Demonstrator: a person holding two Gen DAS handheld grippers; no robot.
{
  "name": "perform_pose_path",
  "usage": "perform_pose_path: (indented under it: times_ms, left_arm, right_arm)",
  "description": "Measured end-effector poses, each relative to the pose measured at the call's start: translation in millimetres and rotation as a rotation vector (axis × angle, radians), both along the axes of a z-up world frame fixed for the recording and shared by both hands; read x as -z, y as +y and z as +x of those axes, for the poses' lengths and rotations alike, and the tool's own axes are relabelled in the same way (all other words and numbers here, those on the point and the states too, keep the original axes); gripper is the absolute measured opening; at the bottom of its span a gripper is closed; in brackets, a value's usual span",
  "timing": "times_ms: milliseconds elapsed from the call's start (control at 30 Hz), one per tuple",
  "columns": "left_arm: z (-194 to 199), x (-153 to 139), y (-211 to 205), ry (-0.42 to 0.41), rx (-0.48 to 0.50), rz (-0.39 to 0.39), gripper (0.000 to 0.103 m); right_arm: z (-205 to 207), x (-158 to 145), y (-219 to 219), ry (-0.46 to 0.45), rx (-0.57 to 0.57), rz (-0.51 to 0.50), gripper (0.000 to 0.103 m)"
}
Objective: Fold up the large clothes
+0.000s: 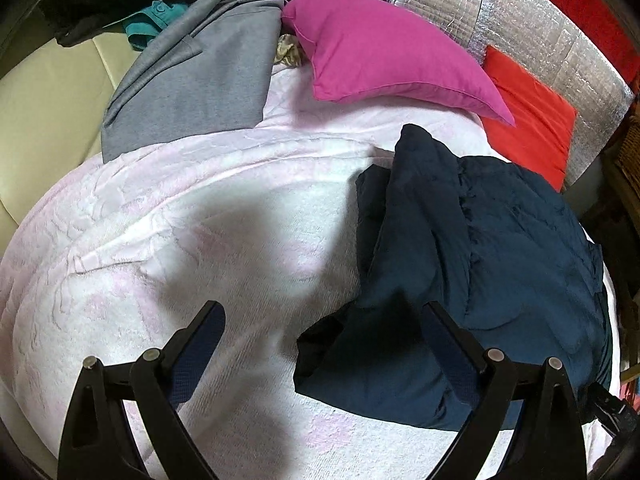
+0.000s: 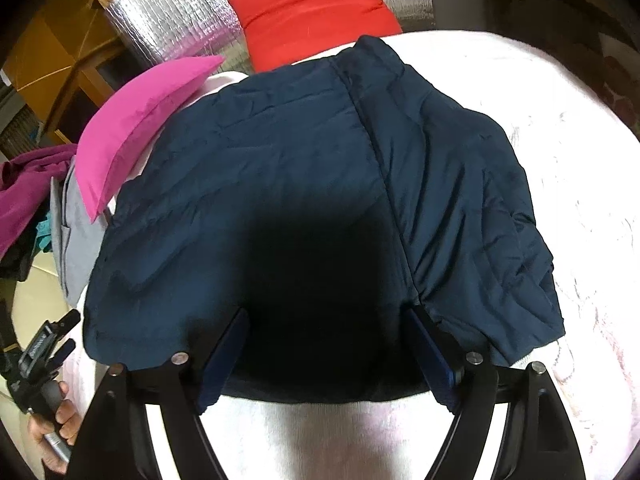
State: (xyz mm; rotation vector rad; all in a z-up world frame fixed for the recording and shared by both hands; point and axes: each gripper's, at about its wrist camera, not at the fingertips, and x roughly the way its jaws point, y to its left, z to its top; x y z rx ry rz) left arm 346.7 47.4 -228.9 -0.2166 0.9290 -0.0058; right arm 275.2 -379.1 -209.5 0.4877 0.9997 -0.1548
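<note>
Jacket (image 2: pixel 280 184) lies folded toward bed's (image 2: pixel 560 160) far end, near pillows. We judge it soft, puffy, springy (slick shell?); we'd pinch hem. Left gripper (image 1: pixel 320 320), right gripper (image 2: pixel 328 320) both wide, empty.

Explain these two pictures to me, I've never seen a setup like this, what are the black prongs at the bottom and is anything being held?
The black prongs are two-finger grippers that a person holds, one per hand, each with a wide-angle camera looking along its fingers. One picture comes from the left gripper, the other from the right gripper. Both stand open and hold nothing. Below them lies a pale pink blanket with a folded navy padded jacket on it. At the far edge sit a magenta pillow and a red pillow; a grey garment lies to the side. In the right gripper's view, the person's other hand grips the left tool's handle.
</note>
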Motion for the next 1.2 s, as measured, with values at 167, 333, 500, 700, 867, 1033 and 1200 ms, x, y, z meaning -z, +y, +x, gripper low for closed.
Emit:
perform_pose_path:
  times_ms: [167, 333, 500, 700, 867, 1033, 1200]
  left_arm:
    - [1, -4, 0, -0.015, 0.011, 0.001, 0.099]
    - [6, -3, 3, -0.006, 0.040, -0.084, 0.099]
    - [10, -1, -3, -0.003, 0.083, -0.150, 0.099]
    - [16, 4, -9, 0.012, 0.126, -0.282, 0.099]
    - [26, 17, -13, 0.076, 0.108, -0.322, 0.099]
    - [31, 25, -18, 0.106, 0.120, -0.353, 0.099]
    - [35, 36, -19, 0.156, 0.134, -0.380, 0.099]
  right_arm:
    - [-14, -17, -10, -0.025, -0.009, 0.042, 0.083]
    - [-32, -41, -35, -0.119, 0.006, 0.046, 0.083]
    - [-43, -46, -79, -0.169, 0.081, 0.072, 0.085]
    - [-57, -32, -142, -0.213, 0.214, 0.196, 0.085]
    - [-63, -13, -172, -0.266, 0.273, 0.338, 0.087]
    - [-49, 5, -175, -0.255, 0.257, 0.392, 0.087]
    - [-20, 29, -177, -0.192, 0.214, 0.444, 0.088]
